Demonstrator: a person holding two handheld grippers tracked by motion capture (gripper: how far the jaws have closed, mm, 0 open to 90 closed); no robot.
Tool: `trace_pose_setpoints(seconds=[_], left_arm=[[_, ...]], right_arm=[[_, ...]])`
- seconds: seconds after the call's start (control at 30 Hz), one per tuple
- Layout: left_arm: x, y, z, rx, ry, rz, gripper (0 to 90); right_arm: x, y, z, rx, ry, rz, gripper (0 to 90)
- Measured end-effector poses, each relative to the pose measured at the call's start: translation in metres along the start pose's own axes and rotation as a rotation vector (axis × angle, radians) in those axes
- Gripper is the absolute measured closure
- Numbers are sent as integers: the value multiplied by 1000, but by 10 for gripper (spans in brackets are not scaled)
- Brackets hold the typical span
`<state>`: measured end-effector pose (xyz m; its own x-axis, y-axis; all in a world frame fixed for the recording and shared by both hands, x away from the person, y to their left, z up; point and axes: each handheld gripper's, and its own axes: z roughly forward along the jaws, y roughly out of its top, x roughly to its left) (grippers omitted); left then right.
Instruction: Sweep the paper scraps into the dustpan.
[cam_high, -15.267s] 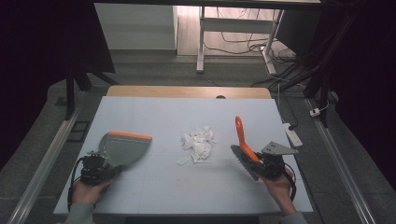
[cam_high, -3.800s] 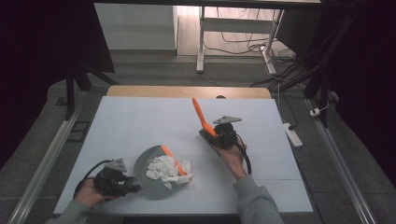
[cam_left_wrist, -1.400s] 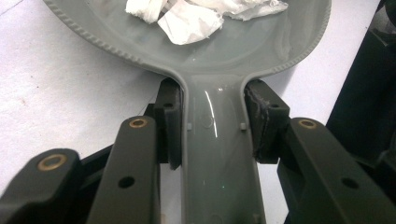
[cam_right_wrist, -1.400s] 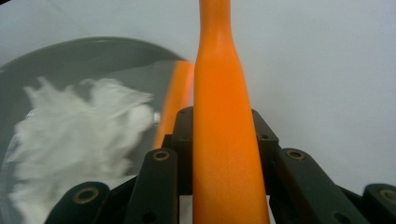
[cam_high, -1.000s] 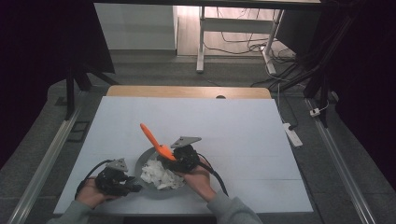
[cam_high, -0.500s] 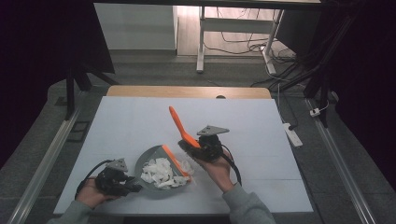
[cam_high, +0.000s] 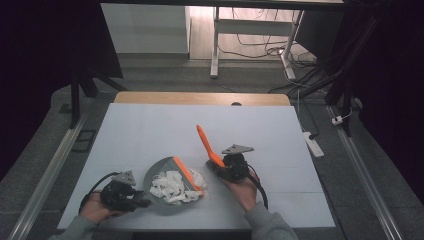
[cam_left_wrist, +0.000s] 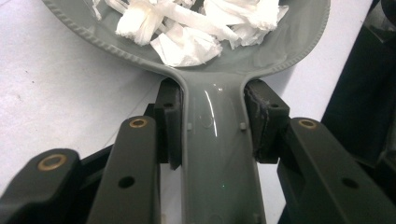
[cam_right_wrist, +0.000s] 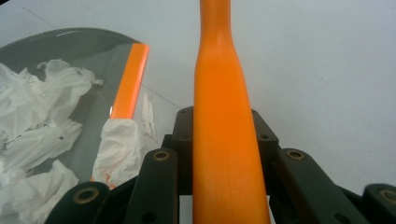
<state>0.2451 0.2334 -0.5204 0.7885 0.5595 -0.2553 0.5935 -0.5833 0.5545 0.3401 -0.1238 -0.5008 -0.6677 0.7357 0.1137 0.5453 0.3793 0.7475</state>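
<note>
A grey dustpan (cam_high: 159, 176) with an orange lip (cam_high: 184, 172) lies on the table near the front edge, with several white paper scraps (cam_high: 170, 186) in it. One scrap (cam_right_wrist: 122, 140) hangs over the lip. My left gripper (cam_high: 131, 196) is shut on the dustpan's handle (cam_left_wrist: 217, 158), a pad (cam_left_wrist: 264, 121) pressing each side. Just right of the pan, my right gripper (cam_high: 220, 167) is shut on an orange brush handle (cam_high: 205, 142), which slants up and to the far left. Its bristle end is hidden under the gripper. The right gripper view has the handle (cam_right_wrist: 224, 116) beside the dustpan (cam_right_wrist: 70, 42).
The pale table (cam_high: 150, 125) has a wooden far edge (cam_high: 200, 98). A white power strip (cam_high: 311, 142) lies off the table's right side. Metal rails (cam_high: 47, 175) run along both sides at floor level. A black cable (cam_high: 260, 182) trails from the right gripper.
The right gripper has drawn the orange brush from over the dustpan to the right of it, clear of the lip. The left gripper and the dustpan have stayed put.
</note>
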Motion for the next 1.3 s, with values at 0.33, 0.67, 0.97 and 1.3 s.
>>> trace_pose_setpoints(seconds=[0.33,0.67,0.97,1.3], left_arm=[[-11,6,5,25,-21,41,615],[-16,10,12,37,-29,49,615],[-15,9,13,26,-32,38,615],[-19,7,13,19,-20,26,615]], right_arm=[[25,2,17,-8,25,12,704],[68,6,25,-30,159,10,704],[57,25,-4,-128,174,-26,704],[15,6,-12,-65,61,1,704]])
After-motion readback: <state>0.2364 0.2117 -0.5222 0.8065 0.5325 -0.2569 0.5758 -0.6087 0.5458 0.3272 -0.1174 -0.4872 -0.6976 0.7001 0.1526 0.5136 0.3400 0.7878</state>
